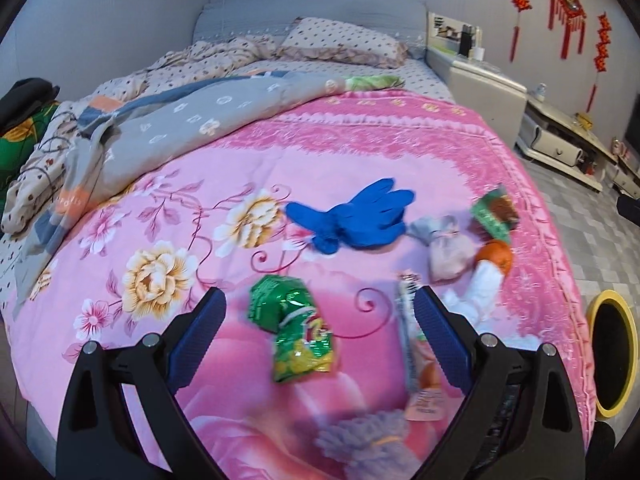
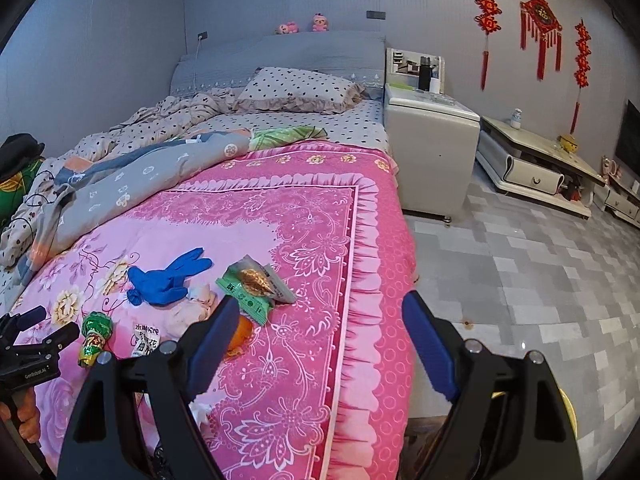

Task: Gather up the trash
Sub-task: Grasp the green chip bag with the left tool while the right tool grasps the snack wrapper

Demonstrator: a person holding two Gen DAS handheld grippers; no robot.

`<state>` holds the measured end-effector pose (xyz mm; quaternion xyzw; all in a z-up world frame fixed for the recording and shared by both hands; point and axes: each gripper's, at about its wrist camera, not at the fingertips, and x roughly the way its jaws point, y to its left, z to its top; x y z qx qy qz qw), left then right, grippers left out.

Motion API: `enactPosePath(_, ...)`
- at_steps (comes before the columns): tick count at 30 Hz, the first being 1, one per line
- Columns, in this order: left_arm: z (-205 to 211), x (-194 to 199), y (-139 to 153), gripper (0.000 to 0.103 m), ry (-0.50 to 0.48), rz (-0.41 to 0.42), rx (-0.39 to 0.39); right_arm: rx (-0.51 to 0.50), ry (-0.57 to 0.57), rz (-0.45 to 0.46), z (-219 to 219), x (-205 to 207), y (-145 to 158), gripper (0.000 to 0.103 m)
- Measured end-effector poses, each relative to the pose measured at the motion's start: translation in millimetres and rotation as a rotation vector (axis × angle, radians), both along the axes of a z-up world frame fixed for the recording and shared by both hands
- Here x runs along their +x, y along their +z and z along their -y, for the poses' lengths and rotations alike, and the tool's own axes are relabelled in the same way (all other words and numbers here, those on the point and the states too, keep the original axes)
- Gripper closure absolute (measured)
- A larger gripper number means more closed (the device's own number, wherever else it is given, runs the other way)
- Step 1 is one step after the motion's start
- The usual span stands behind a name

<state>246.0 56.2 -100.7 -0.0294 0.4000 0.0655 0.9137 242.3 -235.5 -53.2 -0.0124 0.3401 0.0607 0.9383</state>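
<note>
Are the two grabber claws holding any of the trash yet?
No. The left gripper and right gripper are both open and empty, above the pink bedspread.

Pink floral quilt [image 1: 360,152], blue glove [image 1: 360,216], green wrapper [image 1: 296,332].

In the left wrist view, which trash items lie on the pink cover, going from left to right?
green snack wrapper → blue glove → pale crumpled bag → orange peel

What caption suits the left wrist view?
Open left gripper above a crumpled green foil wrapper on the pink floral quilt, near a blue rubber glove.
</note>
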Motion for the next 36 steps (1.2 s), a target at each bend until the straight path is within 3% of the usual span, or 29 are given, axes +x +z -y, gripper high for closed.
enactPosePath(12,-34.4,27.6,-49.0,0.012,0.070,-0.089,-0.037,-0.052,0.111,-0.070,-51.3,78.7,-51.4,0.014)
enactPosePath(22,-33.2,45.2,-73.7,0.013,0.048,-0.127,-0.054,-0.068,0.119,-0.153,-72.2,128.9,-93.6,0.014)
enactPosePath(28,-28.5,55.8,-85.8,0.025,0.020,-0.147,-0.059,-0.075,0.124,-0.181,-77.2,144.6,-110.0,0.015)
enactPosePath(30,-25.3,58.7,-89.0,0.031,0.005,-0.148,-0.048,-0.069,0.124,-0.187,-77.7,148.5,-112.9,0.018)
enactPosePath(33,-25.1,61.9,-94.1,0.046,-0.003,-0.160,-0.053,-0.059,0.127,-0.210,-78.4,156.3,-117.9,0.031)
enactPosePath(36,-26.1,62.8,-95.2,0.051,-0.002,-0.155,-0.060,-0.049,0.134,-0.235,-80.1,160.8,-123.1,0.049)
